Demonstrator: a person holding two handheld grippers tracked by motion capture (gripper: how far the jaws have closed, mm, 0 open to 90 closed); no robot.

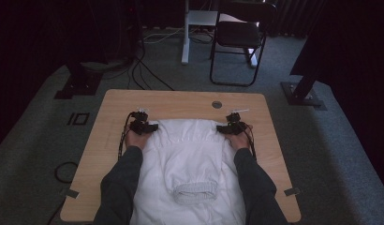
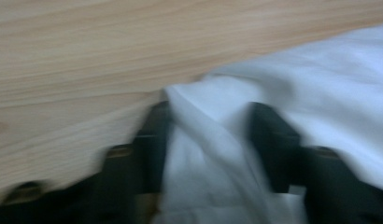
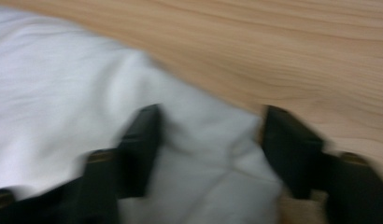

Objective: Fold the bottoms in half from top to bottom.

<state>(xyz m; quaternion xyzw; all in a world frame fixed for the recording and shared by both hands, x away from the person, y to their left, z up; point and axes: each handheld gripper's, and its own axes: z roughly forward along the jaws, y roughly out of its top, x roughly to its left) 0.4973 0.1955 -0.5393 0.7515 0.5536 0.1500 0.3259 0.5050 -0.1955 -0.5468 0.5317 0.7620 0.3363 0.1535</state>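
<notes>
A white garment (image 1: pixel 190 154) lies spread on the wooden table (image 1: pixel 180 99), with a ribbed cuff (image 1: pixel 195 192) folded onto it near the front. My left gripper (image 1: pixel 144 126) sits at the garment's far left corner and my right gripper (image 1: pixel 231 127) at its far right corner. In the left gripper view the jaws (image 2: pixel 208 121) stand apart with a fold of white cloth (image 2: pixel 320 84) rising between them. Looking along the right gripper (image 3: pixel 210 121), the black jaws straddle the cloth's corner (image 3: pixel 63 70), which lies flat in the gap. Both gripper views are blurred.
A round cable hole (image 1: pixel 217 104) sits in the table's far edge. Beyond the table stand a black folding chair (image 1: pixel 239 37) and a white desk leg (image 1: pixel 185 33), with cables on the grey carpet. Bare wood borders the garment on both sides.
</notes>
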